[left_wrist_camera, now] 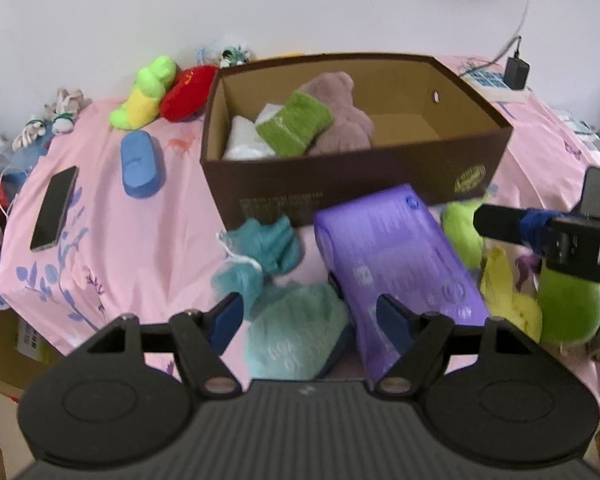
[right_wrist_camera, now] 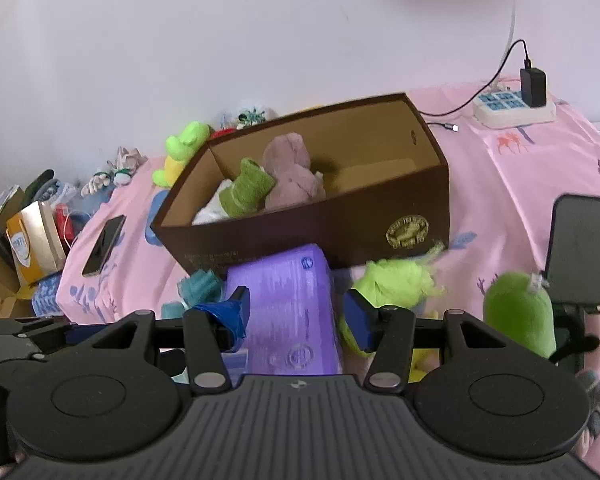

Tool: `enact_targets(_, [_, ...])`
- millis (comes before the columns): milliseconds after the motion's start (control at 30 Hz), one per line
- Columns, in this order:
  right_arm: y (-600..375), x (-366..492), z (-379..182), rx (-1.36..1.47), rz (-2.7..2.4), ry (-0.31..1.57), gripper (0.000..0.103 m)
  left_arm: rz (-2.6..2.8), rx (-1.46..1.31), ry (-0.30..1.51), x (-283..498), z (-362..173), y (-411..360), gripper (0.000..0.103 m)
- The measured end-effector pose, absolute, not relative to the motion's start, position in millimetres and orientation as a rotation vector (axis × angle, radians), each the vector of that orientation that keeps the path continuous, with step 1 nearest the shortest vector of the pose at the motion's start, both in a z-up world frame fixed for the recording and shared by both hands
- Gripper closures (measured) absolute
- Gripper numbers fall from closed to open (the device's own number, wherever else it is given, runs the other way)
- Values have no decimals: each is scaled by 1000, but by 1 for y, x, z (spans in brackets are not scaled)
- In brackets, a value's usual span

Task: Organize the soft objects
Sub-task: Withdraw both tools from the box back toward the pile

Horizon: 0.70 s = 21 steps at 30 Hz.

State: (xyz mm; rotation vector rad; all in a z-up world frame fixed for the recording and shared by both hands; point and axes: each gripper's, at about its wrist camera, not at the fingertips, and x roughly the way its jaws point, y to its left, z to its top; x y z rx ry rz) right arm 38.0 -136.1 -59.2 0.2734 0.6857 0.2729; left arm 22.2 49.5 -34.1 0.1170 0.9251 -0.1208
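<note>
A brown cardboard box (left_wrist_camera: 356,168) with an open top sits on the pink printed cloth (left_wrist_camera: 140,220) covering the table, and already holds a folded green towel (left_wrist_camera: 296,124), a mauve plush toy (left_wrist_camera: 340,116) and something white (left_wrist_camera: 244,140) at its left end. Just in front of its near wall lies a purple plastic-wrapped pack (left_wrist_camera: 392,256), flanked on the left by a teal knitted bundle (left_wrist_camera: 268,244) and a pale mint fleece piece (left_wrist_camera: 300,336), and on the right by a lime-green fuzzy toy (right_wrist_camera: 396,284), something yellow (left_wrist_camera: 504,292) and a rounded green plush (right_wrist_camera: 520,316). The left gripper (left_wrist_camera: 310,320) hangs over the mint piece and the pack's near corner, jaws wide apart and holding nothing. The right gripper (right_wrist_camera: 296,316) hovers above the purple pack with its jaws partly spread and empty. Far left of the box rest a green-and-yellow plush (left_wrist_camera: 148,92), a red cushion (left_wrist_camera: 188,92), a blue oval case (left_wrist_camera: 140,164) and a black phone (left_wrist_camera: 54,208); a white power strip (right_wrist_camera: 512,108) lies far right.
</note>
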Motion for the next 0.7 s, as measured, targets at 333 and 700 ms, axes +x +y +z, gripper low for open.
enact_targets(333, [-144, 18, -78, 302, 263, 721, 67, -184, 117, 947, -4, -51, 53, 24])
enact_targets(700, [-148, -12, -90, 243, 274, 762, 67, -256, 99, 1000, -20, -66, 55, 24])
